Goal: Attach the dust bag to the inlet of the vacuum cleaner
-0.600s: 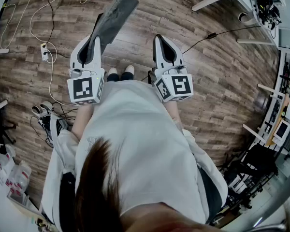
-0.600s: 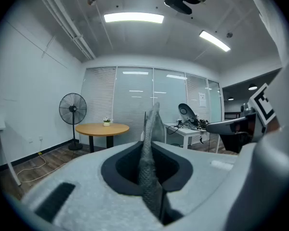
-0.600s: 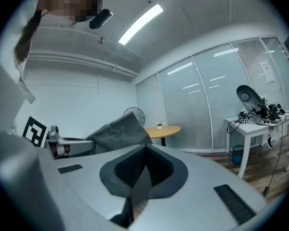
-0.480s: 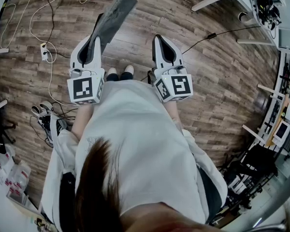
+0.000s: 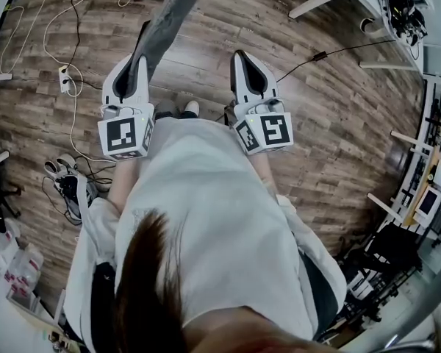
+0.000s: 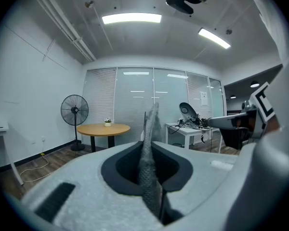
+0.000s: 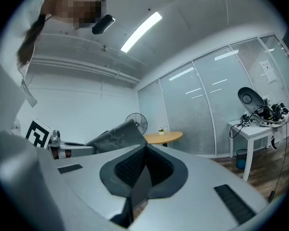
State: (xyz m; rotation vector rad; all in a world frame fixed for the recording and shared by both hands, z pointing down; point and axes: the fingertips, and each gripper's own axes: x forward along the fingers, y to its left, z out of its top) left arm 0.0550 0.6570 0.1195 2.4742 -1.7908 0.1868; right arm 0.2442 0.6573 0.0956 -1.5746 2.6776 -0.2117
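Dust bag (image 5: 165, 24): grey, flat, textured, clamped in left hand-held gripper (image 5: 140, 61).

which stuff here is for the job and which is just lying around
For the job: dust bag, clamped in the left gripper; right gripper, shut and empty.
Lying about: power strip, floor fan, round table, white desk.

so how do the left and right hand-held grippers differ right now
The left hand-held gripper is shut on the grey dust bag; the right hand-held gripper is shut on nothing. Fabric keeps the left's jaws slightly apart; the right's meet. Both point forward over the wood floor.
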